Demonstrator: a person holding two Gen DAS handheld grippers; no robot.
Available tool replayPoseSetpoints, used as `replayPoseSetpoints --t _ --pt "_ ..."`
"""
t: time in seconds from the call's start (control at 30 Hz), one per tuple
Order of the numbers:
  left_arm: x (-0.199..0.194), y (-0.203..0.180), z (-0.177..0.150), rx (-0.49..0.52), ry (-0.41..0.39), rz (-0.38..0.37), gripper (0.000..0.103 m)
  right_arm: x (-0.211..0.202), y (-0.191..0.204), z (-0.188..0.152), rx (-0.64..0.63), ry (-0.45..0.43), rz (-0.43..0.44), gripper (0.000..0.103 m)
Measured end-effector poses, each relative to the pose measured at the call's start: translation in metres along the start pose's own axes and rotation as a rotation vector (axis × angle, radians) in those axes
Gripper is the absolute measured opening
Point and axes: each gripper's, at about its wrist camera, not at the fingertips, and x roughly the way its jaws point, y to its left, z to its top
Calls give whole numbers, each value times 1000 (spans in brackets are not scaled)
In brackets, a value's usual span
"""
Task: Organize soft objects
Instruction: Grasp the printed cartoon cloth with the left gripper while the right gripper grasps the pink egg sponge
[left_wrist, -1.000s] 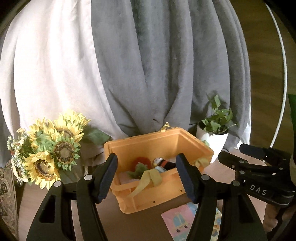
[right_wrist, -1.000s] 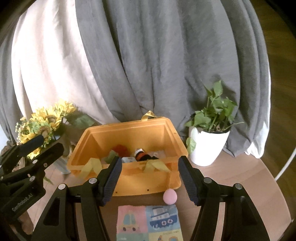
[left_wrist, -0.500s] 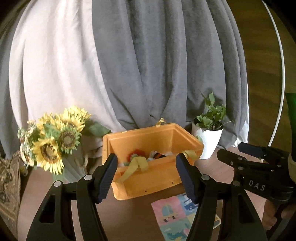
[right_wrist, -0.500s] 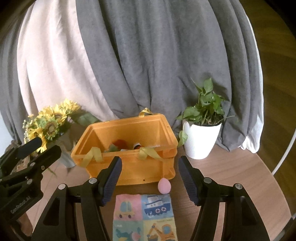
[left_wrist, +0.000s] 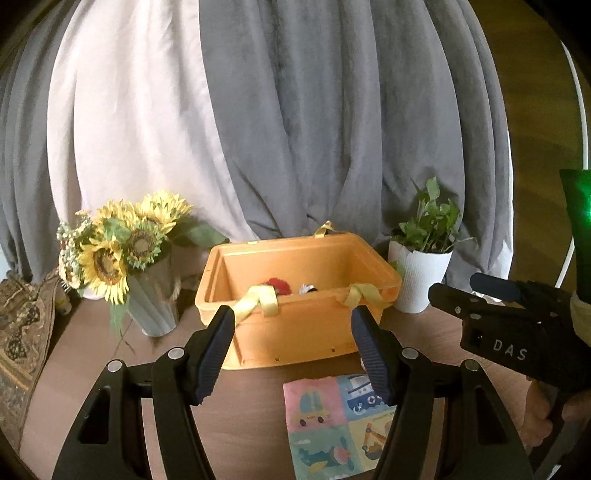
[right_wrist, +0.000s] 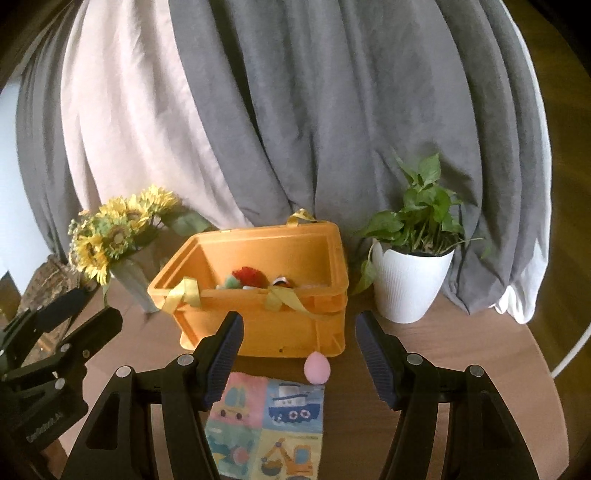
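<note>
An orange bin (left_wrist: 295, 332) (right_wrist: 266, 332) with yellow ribbon handles stands on the wooden table, with a red plush toy (left_wrist: 279, 284) (right_wrist: 247, 275) and other small soft items inside. In front of it lies a pastel cloth book (left_wrist: 332, 417) (right_wrist: 269, 424) with vehicle pictures. A pink egg-shaped sponge (right_wrist: 316, 367) rests by the book's far right corner. My left gripper (left_wrist: 291, 314) (right_wrist: 98, 308) hovers open and empty in front of the bin. Beside it on the right, my right gripper (right_wrist: 299, 319) (left_wrist: 456, 286) is open and empty too, above the book.
A vase of sunflowers (left_wrist: 122, 254) (right_wrist: 110, 236) stands left of the bin and a white potted plant (left_wrist: 421, 273) (right_wrist: 410, 280) right of it. Grey and white curtains hang close behind. A patterned cushion (left_wrist: 18, 332) lies at the far left. The table edge (right_wrist: 546, 369) curves at the right.
Both grippers have drawn back from the bin, which now looks smaller and farther. More of the cloth book and the table in front has come into view. Jaws unchanged.
</note>
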Motion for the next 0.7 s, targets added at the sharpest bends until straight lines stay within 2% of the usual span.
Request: replayPoseSetpoints --t 0.27,0.7 --pt "7 -24 -19 -16 20 49 66 14 -22 -11 -47 42 76 65" --pt "46 -42 -59 -60 151 85 67 56 -40 -31 -119 143 166 65"
